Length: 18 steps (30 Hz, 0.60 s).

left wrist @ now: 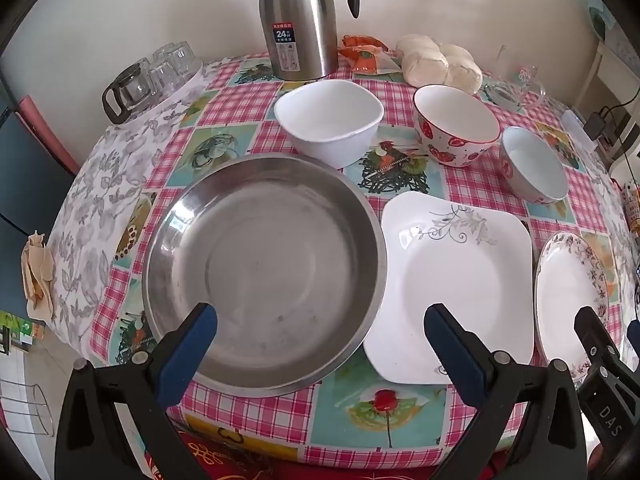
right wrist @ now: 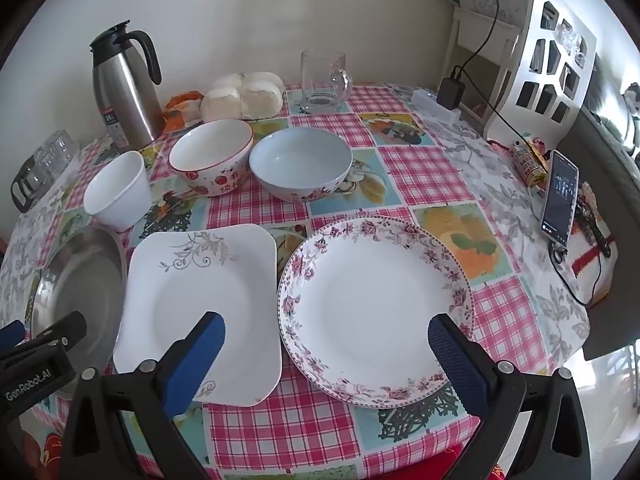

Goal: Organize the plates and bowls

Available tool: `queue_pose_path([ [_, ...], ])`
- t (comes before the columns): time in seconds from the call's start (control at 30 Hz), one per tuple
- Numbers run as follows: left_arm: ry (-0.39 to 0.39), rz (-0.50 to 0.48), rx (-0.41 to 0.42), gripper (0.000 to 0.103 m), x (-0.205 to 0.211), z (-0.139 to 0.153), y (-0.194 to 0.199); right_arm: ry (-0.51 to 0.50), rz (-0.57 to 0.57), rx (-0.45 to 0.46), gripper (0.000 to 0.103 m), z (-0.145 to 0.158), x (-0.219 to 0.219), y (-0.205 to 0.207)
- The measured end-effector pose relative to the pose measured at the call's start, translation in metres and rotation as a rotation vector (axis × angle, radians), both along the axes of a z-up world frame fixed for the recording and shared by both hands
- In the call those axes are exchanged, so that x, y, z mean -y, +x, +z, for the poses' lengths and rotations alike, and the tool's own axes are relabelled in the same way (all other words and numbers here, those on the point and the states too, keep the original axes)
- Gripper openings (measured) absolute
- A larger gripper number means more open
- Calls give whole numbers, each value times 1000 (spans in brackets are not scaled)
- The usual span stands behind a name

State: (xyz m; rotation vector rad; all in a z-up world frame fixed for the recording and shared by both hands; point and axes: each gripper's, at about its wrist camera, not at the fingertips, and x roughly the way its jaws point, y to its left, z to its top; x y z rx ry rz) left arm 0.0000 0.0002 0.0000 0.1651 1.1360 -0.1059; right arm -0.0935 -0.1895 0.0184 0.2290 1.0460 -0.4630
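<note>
A steel basin (left wrist: 264, 272) sits front left on the checked table (right wrist: 424, 168), with a square white plate (left wrist: 456, 284) (right wrist: 204, 312) to its right and a round floral plate (right wrist: 372, 308) (left wrist: 568, 296) further right. Behind them stand a plain white bowl (left wrist: 328, 120) (right wrist: 116, 188), a strawberry bowl (left wrist: 456, 124) (right wrist: 212, 156) and a pale blue bowl (right wrist: 300, 168) (left wrist: 532, 164). My left gripper (left wrist: 320, 320) hovers open above the basin's near edge. My right gripper (right wrist: 326, 328) hovers open over the gap between the two plates. Neither holds anything.
A steel thermos jug (left wrist: 298, 20) (right wrist: 124, 92), wrapped buns (right wrist: 240, 96) and a glass mug (right wrist: 324, 80) line the back. Upturned glasses (left wrist: 152, 76) sit far left. A phone (right wrist: 560, 196) with cables leans at the right edge, by a white shelf (right wrist: 548, 52).
</note>
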Motion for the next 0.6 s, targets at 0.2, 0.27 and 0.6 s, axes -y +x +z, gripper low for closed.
queue_pose_path([
  [0.2,1,-1,-2,103,-1,0,1,-1,5,1,103,-1,-1,0],
  [0.27,1,0,-4,103,-1,0,1,-4,8,5,103,0,-2,0],
  [0.6,-1,0,-7,103,-1,0,0,3,6,3,103,-3,1,1],
])
